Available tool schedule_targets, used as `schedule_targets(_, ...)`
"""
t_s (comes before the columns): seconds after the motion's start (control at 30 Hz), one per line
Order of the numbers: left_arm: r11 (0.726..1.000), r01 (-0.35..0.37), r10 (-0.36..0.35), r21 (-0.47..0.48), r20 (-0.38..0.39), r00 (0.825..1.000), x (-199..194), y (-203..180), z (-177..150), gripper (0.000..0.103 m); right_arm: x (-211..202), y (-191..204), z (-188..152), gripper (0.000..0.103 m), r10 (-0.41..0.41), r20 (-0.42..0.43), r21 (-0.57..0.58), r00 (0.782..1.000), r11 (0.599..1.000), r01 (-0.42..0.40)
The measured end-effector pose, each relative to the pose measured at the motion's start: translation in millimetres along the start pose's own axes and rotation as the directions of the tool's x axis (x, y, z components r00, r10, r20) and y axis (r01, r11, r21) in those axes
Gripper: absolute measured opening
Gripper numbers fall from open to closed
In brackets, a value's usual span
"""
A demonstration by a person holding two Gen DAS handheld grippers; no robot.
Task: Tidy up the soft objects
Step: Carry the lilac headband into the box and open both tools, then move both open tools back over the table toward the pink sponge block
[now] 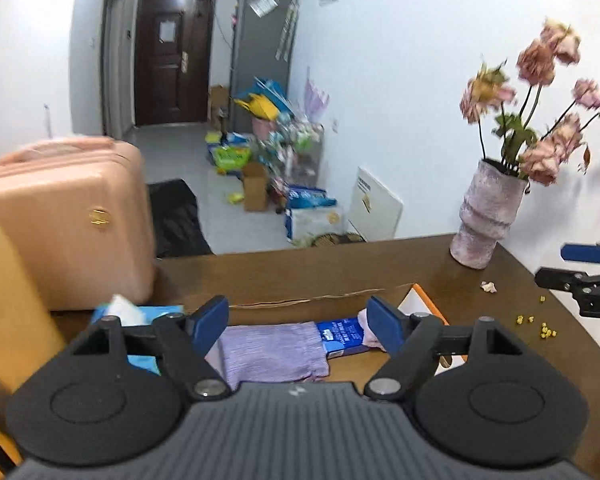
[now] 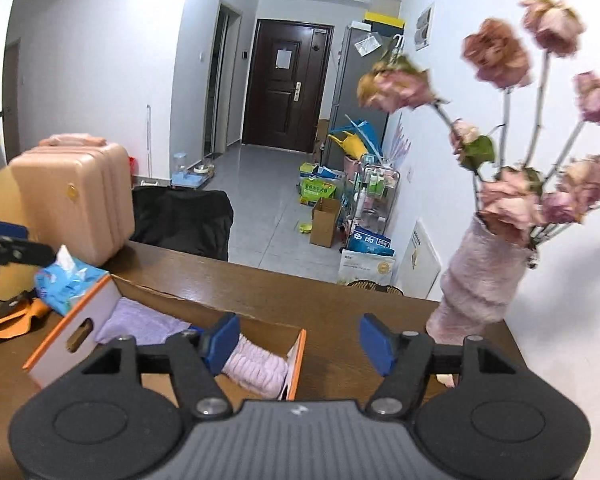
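The left tool (image 1: 298, 326) hangs above an open cardboard box (image 1: 324, 298) on the brown wooden surface (image 1: 340, 268), its blue pads spread wide with nothing gripped between them. The right tool (image 2: 298, 342) is likewise released, jaws apart and empty, poised over the box's near right corner; it also shows at the right edge of the left wrist view.

Inside the box lie the soft things: a folded lilac cloth (image 1: 274, 350) flat on the bottom, a blue packet with white print (image 1: 340, 334) just beside it to the right, and a pale pink ribbed item (image 2: 256, 366) against the box's orange-edged end wall (image 2: 296, 360). In the right wrist view the lilac cloth lies toward the box's left end, below the white side panel with a hand slot (image 2: 78, 334).

Just outside the box's left end sits a blue tissue pack (image 2: 66, 280) with a white sheet poking out of the top. Behind it stands a pink hard-shell suitcase (image 2: 74, 200) — at the surface's far left edge. A pale pink ribbed vase (image 1: 486, 212) with dried pink roses (image 2: 496, 54) stands on the surface's far right, well apart from the box. Small yellow crumbs (image 1: 538, 326) and a pinkish petal scrap (image 1: 489, 287) are scattered on the wood near the right tool.
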State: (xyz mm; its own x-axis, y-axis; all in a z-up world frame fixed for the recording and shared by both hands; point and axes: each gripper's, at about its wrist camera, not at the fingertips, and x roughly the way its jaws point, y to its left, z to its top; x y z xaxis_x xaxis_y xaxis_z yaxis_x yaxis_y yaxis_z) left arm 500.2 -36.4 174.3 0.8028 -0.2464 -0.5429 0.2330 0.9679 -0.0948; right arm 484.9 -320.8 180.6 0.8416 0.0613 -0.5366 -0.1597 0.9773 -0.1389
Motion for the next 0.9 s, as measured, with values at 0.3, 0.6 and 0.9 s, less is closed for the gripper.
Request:
schedule_targets(0.3,0.999,-0.037,0.033,0.032,0.114,0.993,-95,-3,-47,0.086,-86,6,-38,0.073,0.002,0.120,0.035,0.993,0.999,-0.007)
schedule_targets(0.6,0.996,-0.087,0.085,-0.001,0.202,0.976,-154,-1,-221,0.096,-159,41,-196,0.077,0.017,0.245,0.073,0.969,0.997,-0.036)
schedule_targets(0.9,0.998,-0.057,0.057,-0.010,0.127,0.990,-161,-6,-282,0.099,-181,75,-289,0.082,0.063,0.204,0.148,0.977,0.984,-0.095)
